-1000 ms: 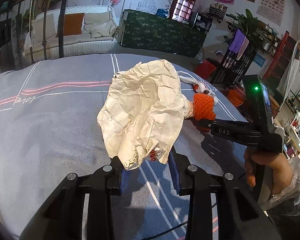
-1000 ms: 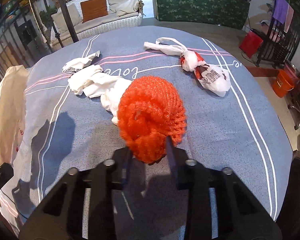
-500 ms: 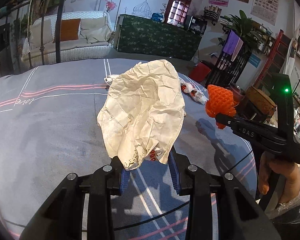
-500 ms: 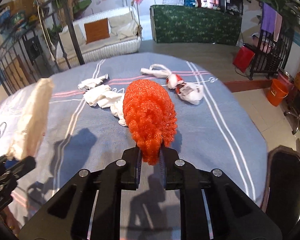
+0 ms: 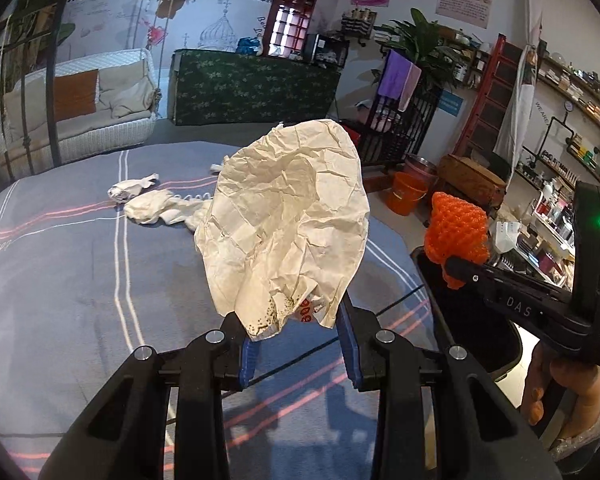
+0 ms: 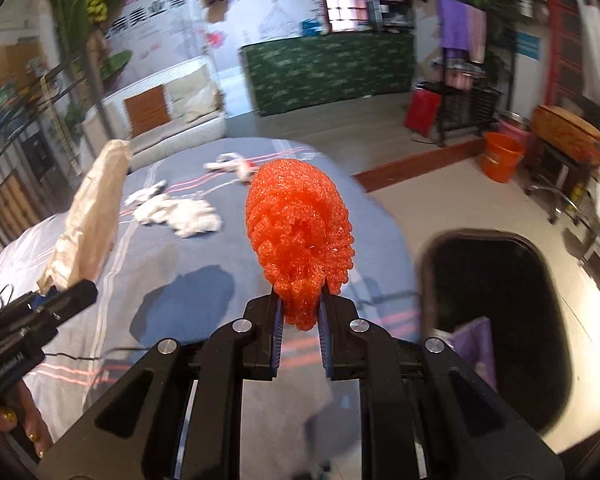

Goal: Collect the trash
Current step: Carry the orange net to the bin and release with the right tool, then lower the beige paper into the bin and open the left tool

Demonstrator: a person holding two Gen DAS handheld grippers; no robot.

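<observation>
Paper bag (image 5: 288, 216): cream, heavily crumpled, speckled and red-printed at its lower edge; held upright above the table, clear of the cloth.

Foam net (image 6: 300, 236): orange, bunched into an oval lump; held upright by its lower end, off the table, near the bin.

Tissues (image 5: 160, 204): white, crumpled, lying on the cloth.

Knotted bag (image 6: 236, 166): white with red, lying at the far edge.

Bin (image 6: 488, 280): black, open, beside the table.

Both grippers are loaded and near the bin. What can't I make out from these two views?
- Bin inside: right wrist view, black; only a purple scrap shows.
- Table behind the paper bag: left wrist view, hidden.
- Tied white bag: right wrist view, blurred, partly behind the orange net.
</observation>
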